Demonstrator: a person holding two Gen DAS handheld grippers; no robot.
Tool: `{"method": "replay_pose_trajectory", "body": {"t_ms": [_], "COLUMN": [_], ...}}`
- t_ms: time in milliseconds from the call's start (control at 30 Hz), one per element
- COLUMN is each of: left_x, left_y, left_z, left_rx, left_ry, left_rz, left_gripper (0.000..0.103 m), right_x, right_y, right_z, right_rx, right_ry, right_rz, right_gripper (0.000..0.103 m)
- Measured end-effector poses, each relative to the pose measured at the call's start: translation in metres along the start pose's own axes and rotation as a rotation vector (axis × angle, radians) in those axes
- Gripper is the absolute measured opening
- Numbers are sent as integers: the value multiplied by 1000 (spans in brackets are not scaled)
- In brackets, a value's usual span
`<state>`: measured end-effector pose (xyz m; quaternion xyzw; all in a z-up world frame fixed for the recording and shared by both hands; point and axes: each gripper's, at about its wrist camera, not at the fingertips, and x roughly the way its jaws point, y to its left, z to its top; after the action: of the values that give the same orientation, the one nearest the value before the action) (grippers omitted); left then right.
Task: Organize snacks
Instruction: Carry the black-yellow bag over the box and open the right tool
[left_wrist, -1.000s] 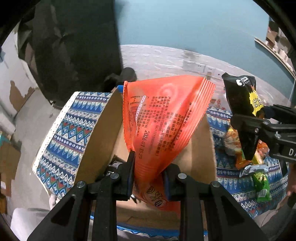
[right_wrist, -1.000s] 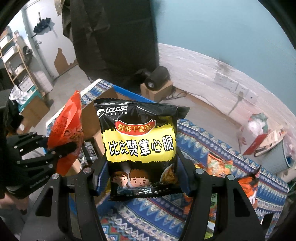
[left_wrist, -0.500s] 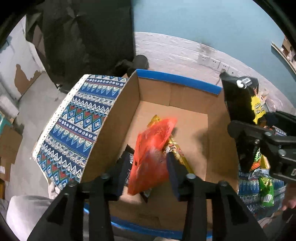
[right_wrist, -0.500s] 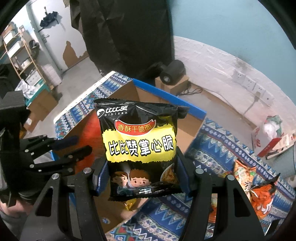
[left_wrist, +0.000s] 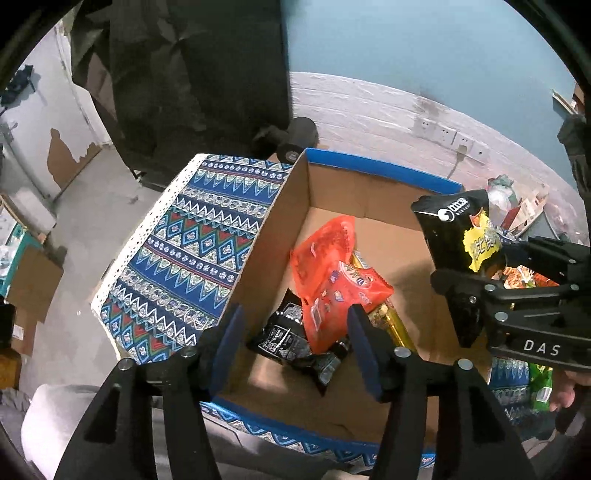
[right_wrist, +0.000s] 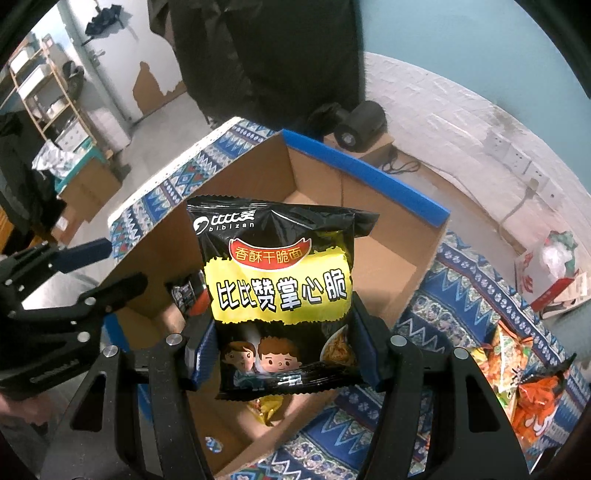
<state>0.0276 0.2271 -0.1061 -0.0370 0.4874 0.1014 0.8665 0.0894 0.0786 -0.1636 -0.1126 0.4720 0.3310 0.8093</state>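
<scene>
Left gripper (left_wrist: 293, 338) just opening, jaws parted and empty above the cardboard box (left_wrist: 332, 192) where the orange snack bag (left_wrist: 332, 280) lies; right gripper (right_wrist: 280, 354) clamped on the black noodle-snack packet (right_wrist: 277, 291) over the box.

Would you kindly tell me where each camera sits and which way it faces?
Left wrist: on the left gripper, looking down into the cardboard box; its open fingers show.
Right wrist: on the right gripper, facing the box over the black packet it grips.
Shared: box, black packet, each other's gripper.
</scene>
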Motion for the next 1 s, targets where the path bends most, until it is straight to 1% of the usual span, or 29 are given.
{"method": "replay_pose_trajectory", "body": {"t_ms": [133, 200, 267, 300, 367, 467, 567, 667, 800, 933, 1000], "left_x": [-1, -2, -4, -5, -8, -12, -15, -16, -20, -27, -30], "left_y": [-1, -2, -5, -6, -9, -17, -29, -42, -60, -79, -88], "left_z": [-1, -1, 0, 0, 0, 1, 1, 1, 0, 2, 1], "left_rx": [9, 12, 15, 16, 23, 37, 59, 83, 116, 140, 153], "left_ry": [-2, -2, -6, -7, -14, -24, -29, -26, -29, -39, -39], "left_rz": [6, 6, 2, 1, -7, -14, -24, -50, -70, -102, -117], "left_gripper": [62, 62, 62, 62, 67, 67, 68, 69, 70, 74, 75], "right_x": [5, 4, 1, -1, -6, -18, -31, -47, -65, -81, -87], "right_y": [2, 2, 2, 1, -3, -8, -13, -21, -33, -48, -55], "right_z": [0, -1, -2, -2, -4, -7, -10, -15, -26, -41, -48], "right_rx": [0, -4, -6, -6, -1, 4, 16, 24, 27, 42, 51], "right_ry": [25, 21, 16, 12, 3, -15, -39, -61, -77, -82, -86], "right_rz": [23, 12, 6, 3, -3, -22, -34, -52, -87, -120, -136], "right_gripper": [63, 64, 72, 72, 72, 76, 78, 78, 79, 79, 79]}}
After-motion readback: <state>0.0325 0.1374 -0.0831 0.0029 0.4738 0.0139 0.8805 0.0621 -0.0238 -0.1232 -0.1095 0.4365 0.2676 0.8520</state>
